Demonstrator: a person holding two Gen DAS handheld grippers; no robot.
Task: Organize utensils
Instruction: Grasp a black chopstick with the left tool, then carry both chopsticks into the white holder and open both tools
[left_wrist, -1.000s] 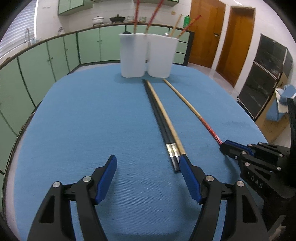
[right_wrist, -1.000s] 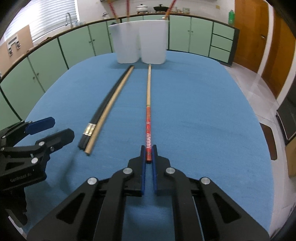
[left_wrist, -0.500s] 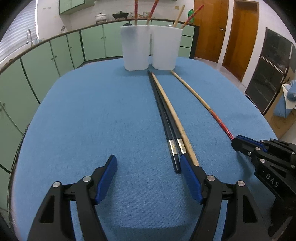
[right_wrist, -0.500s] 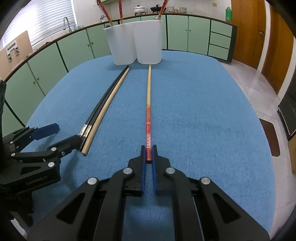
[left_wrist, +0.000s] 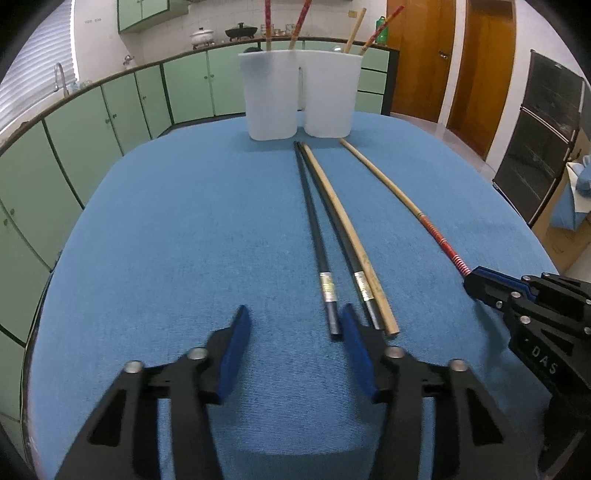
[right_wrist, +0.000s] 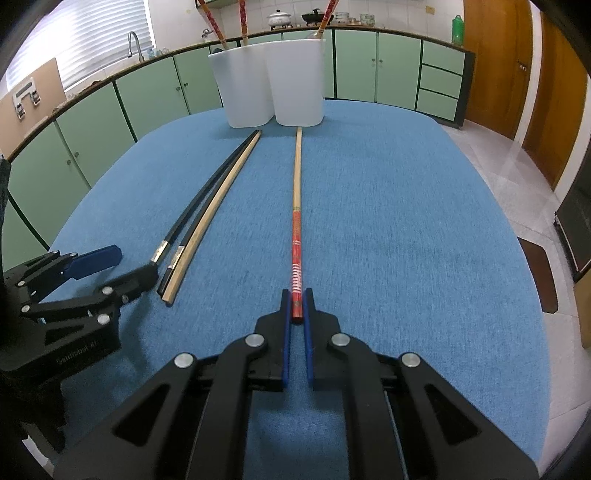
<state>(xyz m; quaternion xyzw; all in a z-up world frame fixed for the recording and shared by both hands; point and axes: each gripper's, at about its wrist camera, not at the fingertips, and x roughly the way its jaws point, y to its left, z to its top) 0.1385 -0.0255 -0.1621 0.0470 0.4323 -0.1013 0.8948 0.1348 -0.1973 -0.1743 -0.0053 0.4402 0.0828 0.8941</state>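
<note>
Low over the blue table (left_wrist: 184, 240), both tilt downward: the right hand-held gripper (right_wrist: 297, 308) clamps the red-patterned chopstick (right_wrist: 296, 236) end; the left hand-held gripper (left_wrist: 291, 328) is closing, a black chopstick (left_wrist: 314, 229) tip just inside its right finger, unpinched.

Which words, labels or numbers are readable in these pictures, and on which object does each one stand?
"DAS": white letters on the black body of the right gripper, seen from the left wrist camera.
Light lettering on the body of the left gripper, seen from the right wrist camera: too blurred to read.
Silver bands on the black chopsticks: any print is too small to read.
Nothing else readable.
</note>
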